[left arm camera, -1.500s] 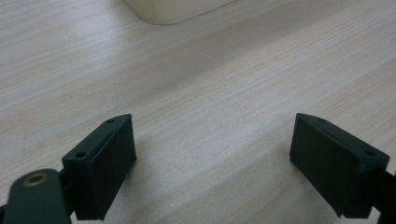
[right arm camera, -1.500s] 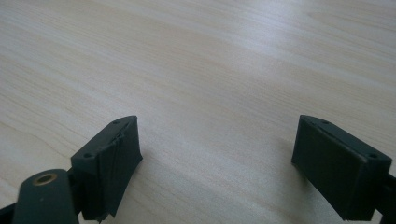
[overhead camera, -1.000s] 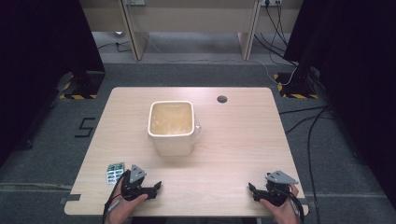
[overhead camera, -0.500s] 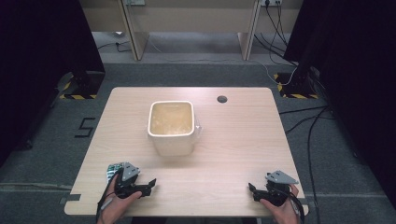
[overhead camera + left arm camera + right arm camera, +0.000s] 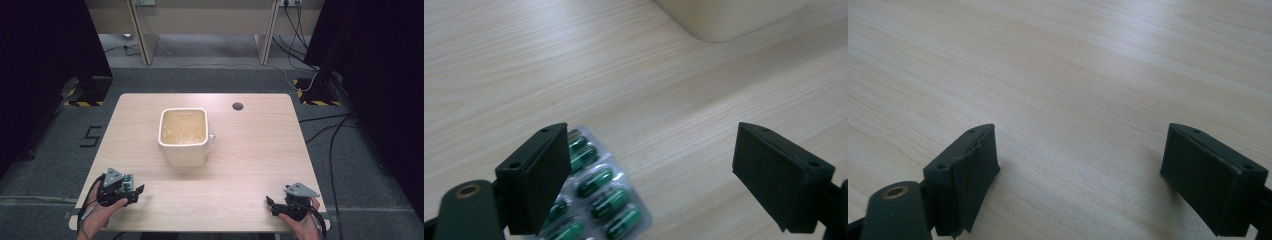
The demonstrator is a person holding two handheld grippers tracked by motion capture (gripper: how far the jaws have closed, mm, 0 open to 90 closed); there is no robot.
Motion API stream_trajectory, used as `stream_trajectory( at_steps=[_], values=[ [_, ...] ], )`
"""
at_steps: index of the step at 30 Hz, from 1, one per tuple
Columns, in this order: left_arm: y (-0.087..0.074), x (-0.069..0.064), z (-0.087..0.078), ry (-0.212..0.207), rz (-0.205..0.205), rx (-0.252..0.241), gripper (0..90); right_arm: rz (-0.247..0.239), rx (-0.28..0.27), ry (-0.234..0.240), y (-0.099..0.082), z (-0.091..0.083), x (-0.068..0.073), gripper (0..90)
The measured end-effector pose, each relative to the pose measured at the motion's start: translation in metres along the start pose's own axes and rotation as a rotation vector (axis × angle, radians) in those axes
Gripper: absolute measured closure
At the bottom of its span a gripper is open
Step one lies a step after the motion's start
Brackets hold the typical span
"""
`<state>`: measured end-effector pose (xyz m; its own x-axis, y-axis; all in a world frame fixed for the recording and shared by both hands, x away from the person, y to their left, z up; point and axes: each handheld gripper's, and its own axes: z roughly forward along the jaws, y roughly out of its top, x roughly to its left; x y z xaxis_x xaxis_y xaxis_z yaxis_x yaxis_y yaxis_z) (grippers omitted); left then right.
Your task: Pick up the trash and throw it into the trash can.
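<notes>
Jaws of left gripper (image 5: 649,175) spread wide, nothing pinched, over silver blister sheet of green capsules (image 5: 596,195) at near-left surface (image 5: 240,190) edge; I line up pickup. Right gripper (image 5: 280,207) parked, jaws likewise parted.

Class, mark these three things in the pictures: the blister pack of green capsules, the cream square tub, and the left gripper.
blister pack (image 5: 600,200), left gripper view, on a green capsule near its middle.
cream tub (image 5: 185,155), high view, on its front wall.
left gripper (image 5: 651,172), left gripper view, midway between its open jaws.
</notes>
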<state>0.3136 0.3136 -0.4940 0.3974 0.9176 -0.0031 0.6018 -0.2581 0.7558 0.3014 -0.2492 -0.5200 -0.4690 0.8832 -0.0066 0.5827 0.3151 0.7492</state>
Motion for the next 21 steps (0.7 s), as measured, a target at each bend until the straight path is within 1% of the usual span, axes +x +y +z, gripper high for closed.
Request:
stream_trajectory(
  at_steps=[2, 4, 5, 6, 7, 10, 11, 12, 14, 15, 17, 20, 21],
  values=[
    [-0.001, 0.005, -0.001, 0.029, -0.007, 0.0, 14.9, 0.0, 0.0, 0.0, 0.0, 0.0, 0.0, 15.0],
    [-0.002, 0.01, -0.003, 0.054, -0.006, 0.005, 15.0, -0.001, 0.0, 0.0, 0.0, 0.0, 0.0, 15.0],
    [-0.003, 0.012, -0.003, 0.056, -0.018, 0.002, 14.9, -0.001, 0.0, 0.0, 0.0, 0.0, 0.0, 15.0],
    [-0.003, 0.012, -0.003, 0.056, -0.018, 0.002, 14.9, -0.001, 0.0, 0.0, 0.0, 0.0, 0.0, 15.0],
    [-0.005, 0.015, -0.003, 0.063, -0.04, 0.006, 14.9, -0.001, 0.0, 0.0, 0.0, 0.0, 0.0, 15.0],
    [-0.008, 0.018, -0.001, 0.082, -0.074, 0.026, 14.9, 0.0, 0.001, 0.001, 0.0, 0.0, 0.0, 15.0],
    [-0.008, 0.018, -0.001, 0.082, -0.074, 0.026, 14.9, 0.0, 0.001, 0.0, 0.0, 0.0, 0.0, 15.0],
    [-0.009, 0.02, 0.0, 0.1, -0.092, 0.043, 14.9, 0.0, 0.001, 0.0, 0.0, 0.0, 0.0, 15.0],
    [-0.01, 0.02, 0.001, 0.121, -0.108, 0.042, 14.9, 0.0, 0.001, 0.0, 0.0, 0.0, 0.0, 14.9],
    [-0.01, 0.02, 0.001, 0.121, -0.108, 0.042, 14.9, 0.0, 0.001, 0.0, 0.0, 0.0, 0.0, 14.9],
    [-0.01, 0.02, 0.003, 0.113, -0.133, 0.044, 14.9, 0.0, 0.001, 0.001, 0.0, 0.0, 0.0, 14.9],
    [-0.009, 0.018, 0.005, 0.118, -0.135, 0.051, 14.9, 0.0, 0.003, 0.001, 0.0, 0.0, 0.0, 14.9],
    [-0.009, 0.016, 0.009, 0.115, -0.139, 0.064, 14.9, 0.001, 0.004, 0.001, 0.0, 0.0, 0.0, 14.8]
  ],
)
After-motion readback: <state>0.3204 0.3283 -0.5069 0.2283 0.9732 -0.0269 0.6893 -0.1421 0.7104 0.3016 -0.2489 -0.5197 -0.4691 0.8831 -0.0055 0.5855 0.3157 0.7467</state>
